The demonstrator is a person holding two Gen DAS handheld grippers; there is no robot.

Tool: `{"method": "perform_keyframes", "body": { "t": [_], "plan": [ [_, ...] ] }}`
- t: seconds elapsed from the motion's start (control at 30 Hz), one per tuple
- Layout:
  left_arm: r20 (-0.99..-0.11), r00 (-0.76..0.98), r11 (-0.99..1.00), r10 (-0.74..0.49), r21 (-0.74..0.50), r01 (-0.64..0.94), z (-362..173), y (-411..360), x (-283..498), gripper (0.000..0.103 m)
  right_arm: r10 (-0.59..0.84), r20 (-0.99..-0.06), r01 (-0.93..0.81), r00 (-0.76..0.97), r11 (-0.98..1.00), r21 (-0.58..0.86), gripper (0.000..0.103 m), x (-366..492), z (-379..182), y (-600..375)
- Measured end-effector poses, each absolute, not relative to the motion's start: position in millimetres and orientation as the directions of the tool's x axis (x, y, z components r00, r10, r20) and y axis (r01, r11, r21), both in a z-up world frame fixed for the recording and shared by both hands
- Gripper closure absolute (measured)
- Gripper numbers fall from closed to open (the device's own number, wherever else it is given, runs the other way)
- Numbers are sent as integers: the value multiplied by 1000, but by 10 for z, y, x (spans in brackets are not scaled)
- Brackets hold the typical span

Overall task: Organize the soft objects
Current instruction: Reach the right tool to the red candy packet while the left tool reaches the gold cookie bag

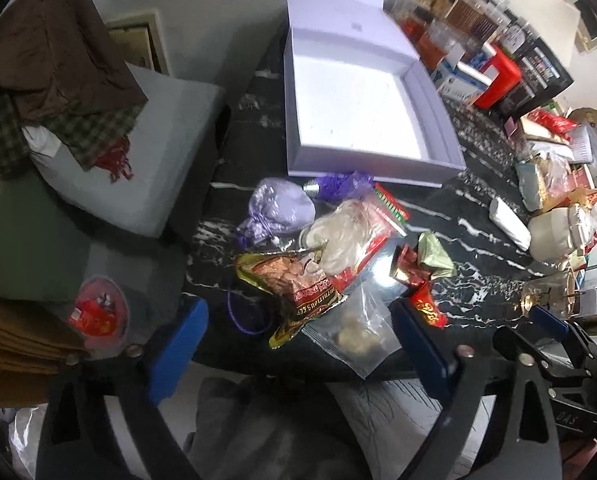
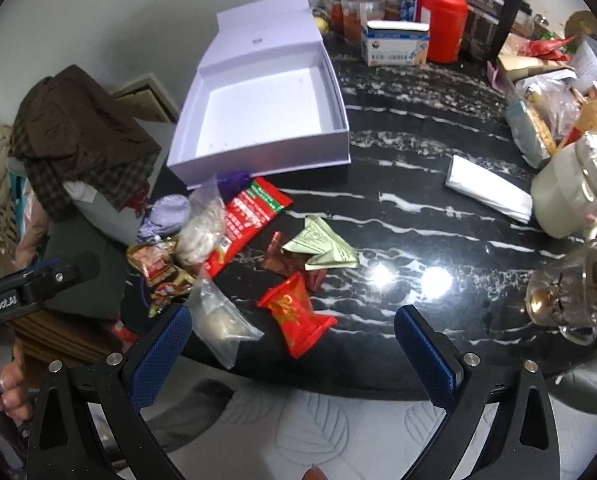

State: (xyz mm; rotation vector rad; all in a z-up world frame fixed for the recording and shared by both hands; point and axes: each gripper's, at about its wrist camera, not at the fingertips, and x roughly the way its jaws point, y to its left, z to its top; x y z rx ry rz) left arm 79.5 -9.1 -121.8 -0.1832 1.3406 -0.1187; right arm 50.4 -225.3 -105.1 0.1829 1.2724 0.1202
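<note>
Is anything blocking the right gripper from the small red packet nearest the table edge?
Nothing visible does. The right gripper is open, and the red packet lies flat on the table just ahead of its fingers, apart from the clear bag to its left. The white box behind is open.

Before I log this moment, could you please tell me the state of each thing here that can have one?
lavender box: lid open, inside empty
left gripper: open, holding nothing
right gripper: open, holding nothing
purple drawstring pouch: cinched shut, on the table
clear zip bag: sealed, lying flat
red candy packet: unopened, lying on the table
</note>
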Motion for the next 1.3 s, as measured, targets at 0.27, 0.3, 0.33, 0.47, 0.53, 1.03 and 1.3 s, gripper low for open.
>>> {"method": "perform_keyframes", "body": {
  "t": [0.27,0.3,0.33,0.47,0.53,1.03,1.3],
  "plan": [
    [-964,90,965,-249,-255,-58,-1690,-153,964,30,172,-962,-11,214,985,174,0,649,-1369,-2231],
    [-965,81,965,-250,-255,-61,-1731,-161,974,30,171,-964,-18,204,985,170,0,664,-1411,-2228],
    [-966,74,965,-249,-253,-63,-1767,-168,986,30,170,-965,-21,198,985,169,0,675,-1437,-2225],
    [-964,44,962,-262,-264,-61,-1882,-198,1053,30,173,-970,-31,170,985,170,0,719,-1562,-2227],
    [-968,33,966,-249,-251,-59,-1946,-212,1080,40,190,-969,-35,159,982,187,0,744,-1610,-2233],
    [-945,-9,936,-326,-321,-145,-2129,-67,1205,58,198,-976,-69,96,979,192,0,822,-1832,-2228],
    [-933,60,920,-355,-360,-158,-2002,-45,1212,58,186,-979,-75,87,981,180,0,827,-1842,-2197]
  ]
}}
